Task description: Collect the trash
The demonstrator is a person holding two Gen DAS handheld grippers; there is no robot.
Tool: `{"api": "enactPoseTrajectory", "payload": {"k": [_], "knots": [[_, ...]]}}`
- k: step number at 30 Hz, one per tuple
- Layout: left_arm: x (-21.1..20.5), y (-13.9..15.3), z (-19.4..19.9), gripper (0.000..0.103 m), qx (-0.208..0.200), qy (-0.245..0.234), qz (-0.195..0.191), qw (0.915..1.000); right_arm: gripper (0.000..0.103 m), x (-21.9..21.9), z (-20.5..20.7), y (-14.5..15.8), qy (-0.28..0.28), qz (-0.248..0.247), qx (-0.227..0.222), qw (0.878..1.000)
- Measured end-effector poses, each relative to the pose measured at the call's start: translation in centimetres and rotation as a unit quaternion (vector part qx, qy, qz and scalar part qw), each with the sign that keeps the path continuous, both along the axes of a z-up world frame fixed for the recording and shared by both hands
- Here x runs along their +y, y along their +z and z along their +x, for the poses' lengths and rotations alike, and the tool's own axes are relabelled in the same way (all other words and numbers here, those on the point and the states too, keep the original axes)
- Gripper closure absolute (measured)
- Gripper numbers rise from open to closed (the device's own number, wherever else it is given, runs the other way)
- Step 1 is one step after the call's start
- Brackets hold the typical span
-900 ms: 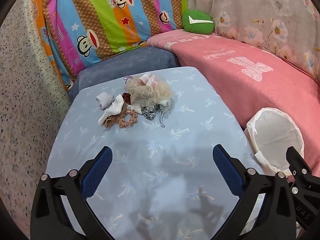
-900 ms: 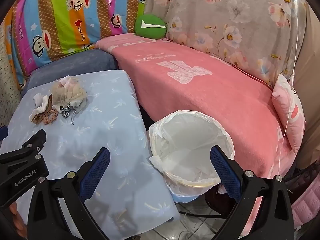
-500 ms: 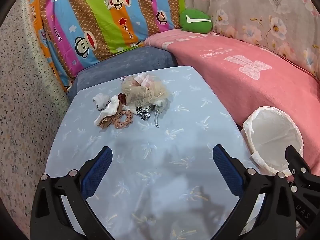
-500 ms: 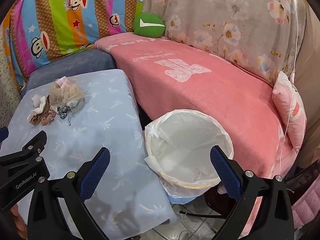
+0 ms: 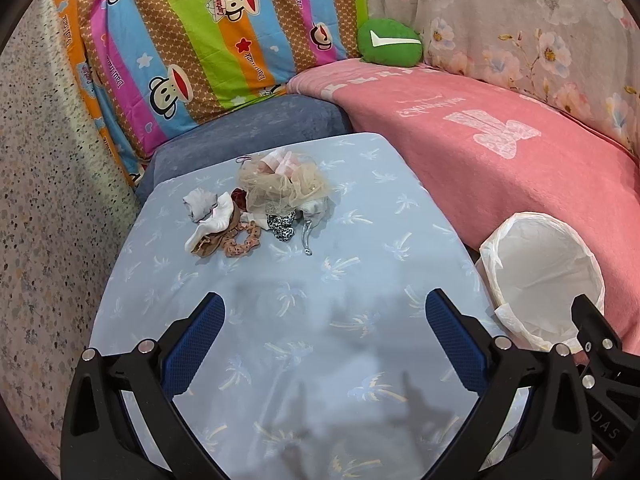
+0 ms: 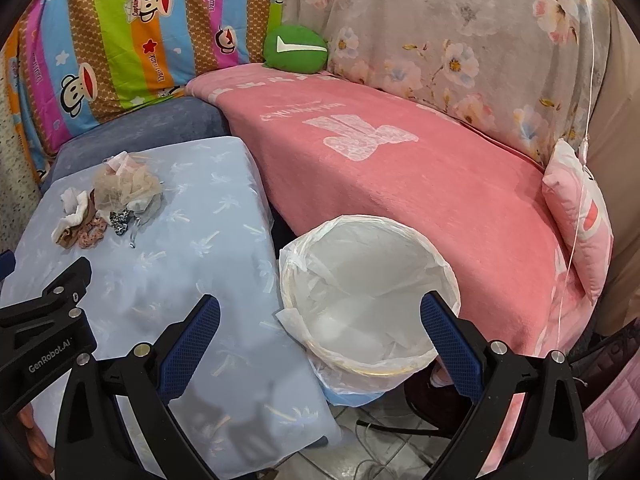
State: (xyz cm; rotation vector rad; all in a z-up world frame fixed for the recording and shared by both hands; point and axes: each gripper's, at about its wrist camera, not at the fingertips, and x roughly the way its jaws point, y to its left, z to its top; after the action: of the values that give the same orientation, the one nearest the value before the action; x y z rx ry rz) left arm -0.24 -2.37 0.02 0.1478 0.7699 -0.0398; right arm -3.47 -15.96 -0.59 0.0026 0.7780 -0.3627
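Fabric trash pile (image 5: 262,210) well beyond spread left fingers (image 5: 196,344).

Trash pile (image 5: 260,208): items overlap; beige netting (image 5: 282,186) covers whatever lies beneath it, pieces under it not identifiable. Small grey metallic object (image 5: 306,236) at pile edge too small to name. Bin (image 6: 368,300): base hidden by liner and table edge. Right gripper (image 5: 600,368) cut off by frame edge in left wrist view; fingertips unseen there.
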Motion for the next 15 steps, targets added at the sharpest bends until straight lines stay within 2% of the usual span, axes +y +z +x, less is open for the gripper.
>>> {"api": "enactPoseTrajectory", "payload": {"k": [15], "knots": [[-1.1,0.1,0.2,0.007,0.005,-0.004,0.002,1.0,0.006,-0.7,-0.3,0.3,-0.002,0.0,0.0,1.0]]}}
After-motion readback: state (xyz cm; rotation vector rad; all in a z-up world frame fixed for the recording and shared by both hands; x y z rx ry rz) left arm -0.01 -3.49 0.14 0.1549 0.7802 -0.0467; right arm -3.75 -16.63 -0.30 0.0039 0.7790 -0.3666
